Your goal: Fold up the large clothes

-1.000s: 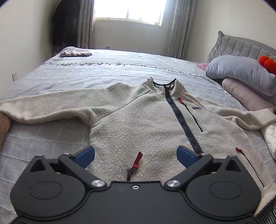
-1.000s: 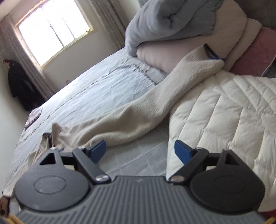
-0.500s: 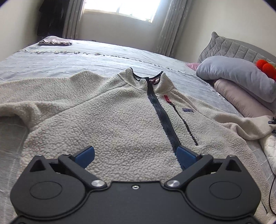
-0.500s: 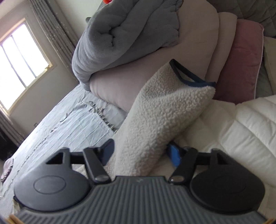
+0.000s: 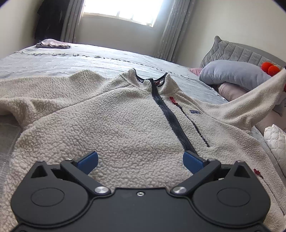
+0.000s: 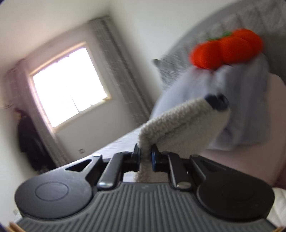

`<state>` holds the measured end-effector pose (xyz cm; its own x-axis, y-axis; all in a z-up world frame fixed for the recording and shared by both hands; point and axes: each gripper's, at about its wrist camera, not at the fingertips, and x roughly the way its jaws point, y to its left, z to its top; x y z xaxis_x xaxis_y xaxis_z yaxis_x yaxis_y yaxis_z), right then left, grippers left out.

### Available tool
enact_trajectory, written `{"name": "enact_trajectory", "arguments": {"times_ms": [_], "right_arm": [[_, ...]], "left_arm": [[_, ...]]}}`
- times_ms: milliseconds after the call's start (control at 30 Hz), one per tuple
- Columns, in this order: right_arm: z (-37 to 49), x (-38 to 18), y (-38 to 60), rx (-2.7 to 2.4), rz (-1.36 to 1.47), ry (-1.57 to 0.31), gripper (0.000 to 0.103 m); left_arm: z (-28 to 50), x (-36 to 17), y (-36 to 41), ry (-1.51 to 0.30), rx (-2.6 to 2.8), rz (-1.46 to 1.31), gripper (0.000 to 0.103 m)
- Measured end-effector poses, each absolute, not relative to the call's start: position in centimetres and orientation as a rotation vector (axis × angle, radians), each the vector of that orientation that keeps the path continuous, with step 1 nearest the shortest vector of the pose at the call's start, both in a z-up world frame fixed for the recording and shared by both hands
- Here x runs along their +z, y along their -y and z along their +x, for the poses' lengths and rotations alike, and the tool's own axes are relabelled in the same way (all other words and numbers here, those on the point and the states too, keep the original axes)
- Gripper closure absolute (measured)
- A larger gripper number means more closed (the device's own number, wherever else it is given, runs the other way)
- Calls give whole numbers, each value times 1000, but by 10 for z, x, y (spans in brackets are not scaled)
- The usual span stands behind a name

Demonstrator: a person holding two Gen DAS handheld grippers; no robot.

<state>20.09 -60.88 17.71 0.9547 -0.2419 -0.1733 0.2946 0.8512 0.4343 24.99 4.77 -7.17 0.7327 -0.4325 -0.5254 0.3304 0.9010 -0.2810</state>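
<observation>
A cream fleece jacket (image 5: 125, 121) with a dark zipper lies front up on the grey bed (image 5: 89, 60). My left gripper (image 5: 140, 160) is open and empty, low over the jacket's lower body. My right gripper (image 6: 144, 158) is shut on the jacket's right sleeve (image 6: 178, 123) near its dark-trimmed cuff and holds it raised in the air. In the left wrist view that sleeve (image 5: 250, 100) rises off the bed at the far right. The jacket's left sleeve (image 5: 26, 96) lies spread out to the left.
Grey and pink pillows (image 5: 232, 75) and an orange plush toy (image 6: 227, 48) are stacked at the headboard on the right. A white quilt (image 5: 275, 139) lies at the right edge. A folded cloth (image 5: 53, 44) sits at the bed's far left. A window (image 5: 119, 10) is behind.
My right gripper closed on the sleeve near its cuff and lifted it off the pillows and quilt. My left gripper moved forward and lower over the jacket body, still open.
</observation>
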Motion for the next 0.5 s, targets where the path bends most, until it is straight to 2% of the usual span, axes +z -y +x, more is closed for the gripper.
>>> {"name": "enact_trajectory", "arguments": {"times_ms": [133,267,500], "right_arm": [[227,221,538,-133,379,-103,92],[253,240,464,14,301,-123,92],[298,209,338,272,234,-270,92]], "left_arm": [[250,-62,-60,-583,-411,-188,1],[251,-56,-72,-558,-400,-201,1],[257,-51,-91,-542,-392,-254,1]]}}
